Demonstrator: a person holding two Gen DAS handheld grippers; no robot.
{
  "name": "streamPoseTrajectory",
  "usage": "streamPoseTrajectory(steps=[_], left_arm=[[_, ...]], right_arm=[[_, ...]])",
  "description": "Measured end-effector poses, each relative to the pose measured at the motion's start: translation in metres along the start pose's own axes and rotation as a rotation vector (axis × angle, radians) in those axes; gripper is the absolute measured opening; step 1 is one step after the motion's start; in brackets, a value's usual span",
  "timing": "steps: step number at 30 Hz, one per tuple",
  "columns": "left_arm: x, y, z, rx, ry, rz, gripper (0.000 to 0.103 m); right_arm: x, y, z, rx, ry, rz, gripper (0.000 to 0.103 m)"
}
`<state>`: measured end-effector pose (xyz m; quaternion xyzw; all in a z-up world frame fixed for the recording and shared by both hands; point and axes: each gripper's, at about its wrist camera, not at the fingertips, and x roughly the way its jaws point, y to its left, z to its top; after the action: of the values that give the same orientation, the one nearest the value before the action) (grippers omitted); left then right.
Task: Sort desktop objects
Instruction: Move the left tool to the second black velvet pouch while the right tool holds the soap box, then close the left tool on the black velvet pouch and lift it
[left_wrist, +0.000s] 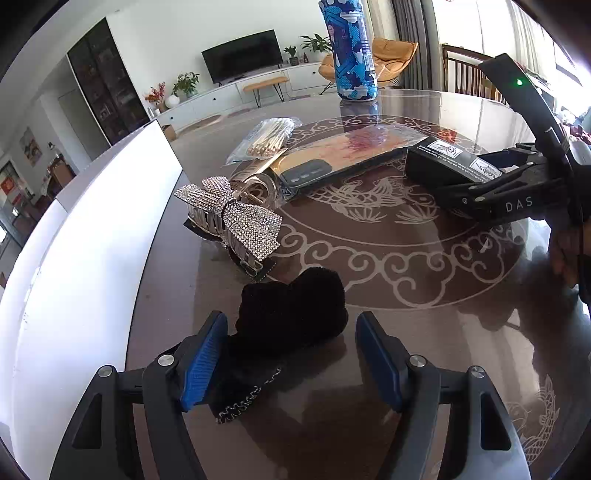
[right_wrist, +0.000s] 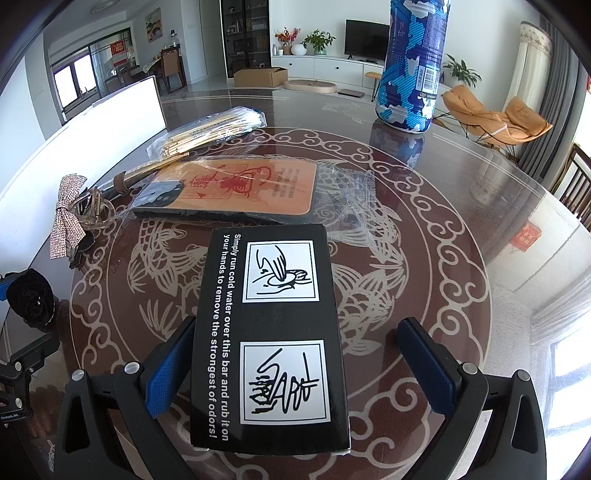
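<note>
Black box (right_wrist: 269, 332), one bow clip (left_wrist: 236, 218), one can (left_wrist: 349, 48), one chopstick packet (right_wrist: 210, 131)

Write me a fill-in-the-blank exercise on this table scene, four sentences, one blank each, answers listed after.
1. The fluffy item between the left gripper's pads is coloured ____.
2. The black box between the right gripper's pads says to run ____ water over the bar.
3. The rhinestone hair clip is shaped like a ____.
4. The tall can standing on the round table is blue and ____.

Missing words: black; cold; bow; white
</note>
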<state>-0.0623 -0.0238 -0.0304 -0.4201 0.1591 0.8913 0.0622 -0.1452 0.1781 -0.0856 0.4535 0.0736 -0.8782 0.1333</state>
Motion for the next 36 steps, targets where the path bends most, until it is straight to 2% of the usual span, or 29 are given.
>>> streamPoseTrajectory(steps=[4,6,7,11,17,21,23,26,31,36], left_arm=[[-0.006,-0.001,0.001,0.017,-0.038,0.047,0.072],[-0.008,0.005,0.002,-0.006,-0.049,0.041,0.086],[-0.007,0.009,0.003,-0.022,-0.05,0.03,0.088],[-0.004,0.021,0.005,-0.077,-0.052,-0.015,0.088],[0.013,0.029,0.007,-0.124,-0.002,-0.052,0.088],[0.025,0.036,0.006,-0.164,0.046,-0.066,0.096],[0.027,0.037,0.006,-0.171,0.051,-0.069,0.097],[0.03,0.035,0.005,-0.173,0.055,-0.081,0.103],[0.033,0.038,0.005,-0.192,0.062,-0.101,0.103],[0.028,0.032,0.004,-0.161,0.058,-0.133,0.102]], right_arm=[[0.0,0.0,0.0,0.0,0.0,0.0,0.103],[0.0,0.0,0.0,0.0,0.0,0.0,0.103],[0.0,0.0,0.0,0.0,0.0,0.0,0.103],[0.0,0.0,0.0,0.0,0.0,0.0,0.103],[0.0,0.0,0.0,0.0,0.0,0.0,0.103],[0.0,0.0,0.0,0.0,0.0,0.0,0.103],[0.0,0.0,0.0,0.0,0.0,0.0,0.103],[0.0,0.0,0.0,0.0,-0.001,0.0,0.103],[0.0,0.0,0.0,0.0,-0.001,0.0,0.103],[0.0,0.0,0.0,0.0,-0.001,0.0,0.103]])
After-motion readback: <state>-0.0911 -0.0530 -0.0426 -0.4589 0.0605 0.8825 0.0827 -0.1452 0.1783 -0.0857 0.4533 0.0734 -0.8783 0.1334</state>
